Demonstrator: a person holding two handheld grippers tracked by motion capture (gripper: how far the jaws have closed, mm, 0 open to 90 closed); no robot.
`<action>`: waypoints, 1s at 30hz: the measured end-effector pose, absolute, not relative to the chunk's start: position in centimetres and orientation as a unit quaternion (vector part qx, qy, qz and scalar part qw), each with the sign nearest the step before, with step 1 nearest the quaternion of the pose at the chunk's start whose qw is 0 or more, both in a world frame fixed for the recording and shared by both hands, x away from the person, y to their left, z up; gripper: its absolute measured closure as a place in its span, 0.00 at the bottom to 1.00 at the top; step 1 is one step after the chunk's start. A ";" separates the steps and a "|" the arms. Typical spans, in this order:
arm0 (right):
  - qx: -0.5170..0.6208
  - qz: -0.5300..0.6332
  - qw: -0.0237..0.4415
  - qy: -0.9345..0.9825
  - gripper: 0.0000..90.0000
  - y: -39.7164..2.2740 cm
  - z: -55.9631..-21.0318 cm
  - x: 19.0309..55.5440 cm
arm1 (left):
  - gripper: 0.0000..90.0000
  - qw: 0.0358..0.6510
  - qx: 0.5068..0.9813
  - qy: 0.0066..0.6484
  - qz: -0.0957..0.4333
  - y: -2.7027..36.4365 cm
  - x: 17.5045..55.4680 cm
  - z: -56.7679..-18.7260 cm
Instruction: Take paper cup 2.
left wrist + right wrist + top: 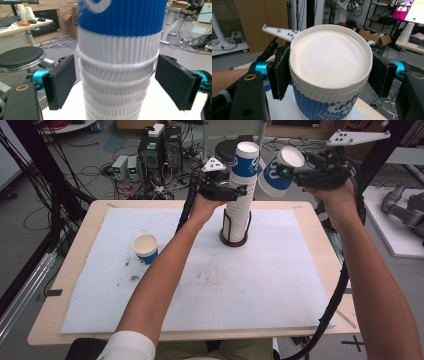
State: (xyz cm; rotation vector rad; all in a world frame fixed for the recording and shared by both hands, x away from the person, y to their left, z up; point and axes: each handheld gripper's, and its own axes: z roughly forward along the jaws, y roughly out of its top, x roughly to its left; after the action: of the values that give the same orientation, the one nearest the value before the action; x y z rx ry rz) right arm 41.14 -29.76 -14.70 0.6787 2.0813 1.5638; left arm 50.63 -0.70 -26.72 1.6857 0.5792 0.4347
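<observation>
A tall stack of ribbed white paper cups (239,210) stands in a black wire holder (234,239) at the mat's far middle, topped by a blue-banded cup (246,161). My left gripper (236,191) is open around the stack's upper part; in the left gripper view the stack (117,75) fills the gap between the pads (62,82), with a little space on the right side. My right gripper (286,171) is raised to the right of the stack, shut on a blue-and-white cup (329,65) that is tilted with its mouth towards the camera. A single cup (145,249) stands upright on the mat at left.
A white foam mat (200,285) covers most of the wooden table (75,270). Beyond the far edge are a black stool (226,150), computer boxes (159,150) and floor cables. A black frame post (385,150) rises at the right.
</observation>
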 end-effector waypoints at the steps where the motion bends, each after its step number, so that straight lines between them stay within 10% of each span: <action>1: 0.246 0.566 0.220 0.755 0.32 -29.8 -15.1 40.8 | 0.19 0.609 0.728 0.252 0.188 -0.6 50.6 -26.8; 30: 0.254 0.548 0.156 0.782 0.32 -28.4 -26.8 37.0 | 0.18 0.660 0.709 0.190 0.161 6.8 40.2 -30.2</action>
State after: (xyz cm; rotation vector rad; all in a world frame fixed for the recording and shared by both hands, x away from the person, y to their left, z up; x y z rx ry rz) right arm 37.01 -28.40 -26.79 0.7286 2.2383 1.5694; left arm 40.24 6.76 -30.16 1.6045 0.4294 0.3644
